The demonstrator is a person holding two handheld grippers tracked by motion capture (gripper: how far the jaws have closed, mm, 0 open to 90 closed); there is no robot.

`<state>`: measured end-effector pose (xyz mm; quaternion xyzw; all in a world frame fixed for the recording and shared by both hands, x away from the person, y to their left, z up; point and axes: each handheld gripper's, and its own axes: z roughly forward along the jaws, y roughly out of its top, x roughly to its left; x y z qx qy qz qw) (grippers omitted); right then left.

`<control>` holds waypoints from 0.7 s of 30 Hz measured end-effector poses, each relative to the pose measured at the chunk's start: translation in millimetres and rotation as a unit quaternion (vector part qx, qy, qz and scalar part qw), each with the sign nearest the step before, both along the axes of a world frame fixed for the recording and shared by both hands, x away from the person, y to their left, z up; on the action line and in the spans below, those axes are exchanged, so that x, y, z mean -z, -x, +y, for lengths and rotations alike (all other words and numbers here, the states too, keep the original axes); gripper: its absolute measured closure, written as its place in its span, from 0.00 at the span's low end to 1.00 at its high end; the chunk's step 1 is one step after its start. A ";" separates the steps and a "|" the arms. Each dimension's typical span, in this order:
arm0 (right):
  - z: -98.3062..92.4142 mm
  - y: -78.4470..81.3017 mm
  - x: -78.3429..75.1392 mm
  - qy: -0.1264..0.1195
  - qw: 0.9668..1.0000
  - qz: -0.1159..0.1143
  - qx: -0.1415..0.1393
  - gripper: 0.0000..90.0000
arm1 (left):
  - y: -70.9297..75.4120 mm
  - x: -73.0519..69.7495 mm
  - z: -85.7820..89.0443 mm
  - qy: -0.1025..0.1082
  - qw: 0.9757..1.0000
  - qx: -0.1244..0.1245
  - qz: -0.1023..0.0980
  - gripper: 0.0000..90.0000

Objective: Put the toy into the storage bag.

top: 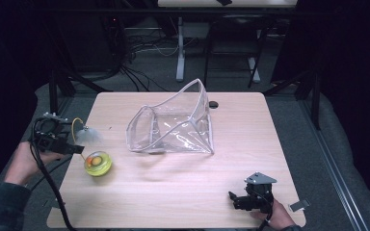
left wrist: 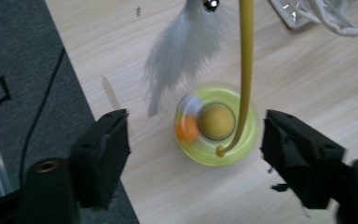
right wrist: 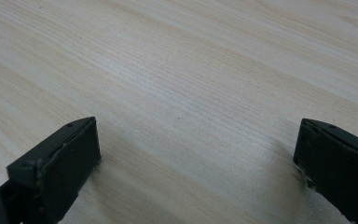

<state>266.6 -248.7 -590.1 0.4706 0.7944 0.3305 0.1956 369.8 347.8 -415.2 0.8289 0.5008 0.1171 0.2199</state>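
- Worktop [top: 173,187] of pale wood grain carried a clear plastic zip pouch [top: 173,127], which lay near the middle, propped open toward the left, one corner lifted high at the back.
- Left tongs [top: 79,149] hung at the worktop's left edge, held by a hand [top: 21,161] in a dark sleeve, jaws spread wide with nothing between them.
- Just beside those tongs sat a round yellow-green translucent plastic toy disc [top: 98,163], and in the left gripper view the disc [left wrist: 216,123] lay between the spread jaws, below them, with a yellow centre knob and a small orange ball [left wrist: 185,128] in its track, blurred, possibly rolling.
- A thin yellow curved stalk [left wrist: 245,70] rose from the disc and bore a white feather tuft [left wrist: 182,51] near its top.
- Right tongs [top: 232,198] rested low near the worktop's front right corner, jaws likewise spread wide over bare wood [right wrist: 191,93].
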 end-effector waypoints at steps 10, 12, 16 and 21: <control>0.0 0.0 0.0 0.000 1.000 0.000 0.000 0.00 | -2.6 -10.5 -4.7 0.012 0.999 0.034 0.004 0.66; 0.0 0.0 0.0 0.000 1.000 0.000 0.000 0.00 | -2.3 -11.6 -6.4 0.006 0.999 0.036 0.005 0.69; 0.0 0.1 0.0 0.000 1.000 -0.001 0.001 0.00 | -4.7 -11.1 -7.8 0.005 0.999 0.037 0.010 0.71; 0.0 0.0 0.0 0.000 1.000 0.000 0.000 0.00 | -5.0 -13.4 -9.7 0.002 0.999 0.042 0.010 0.81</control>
